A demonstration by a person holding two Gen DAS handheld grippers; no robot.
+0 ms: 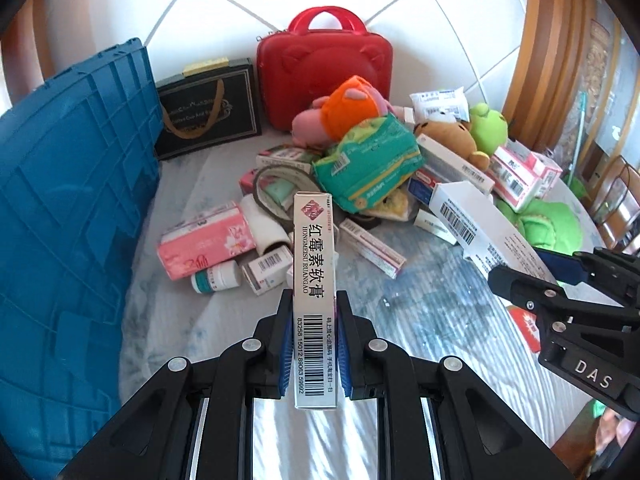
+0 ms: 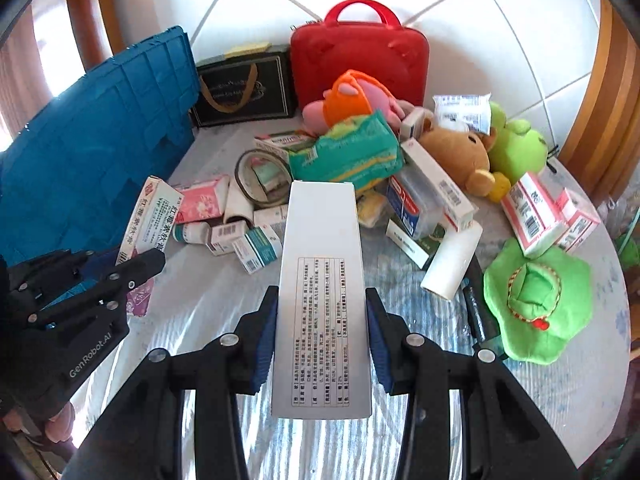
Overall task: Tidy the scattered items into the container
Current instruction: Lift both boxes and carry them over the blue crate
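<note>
At far left stands the blue crate [image 1: 72, 200], its inside hidden, so I cannot tell what it already contains. The left hand-held gripper [image 1: 314, 344] is clenched on a slim ointment box [image 1: 314, 280], held above the surface with its long axis pointing straight ahead toward the pile. The right hand-held gripper [image 2: 322, 344] grasps a wider white carton [image 2: 322, 300], likewise lengthwise forward. Most work seems left: the heap of boxes and plush toys [image 2: 360, 168] lies scattered on the surface [image 2: 208, 320].
</note>
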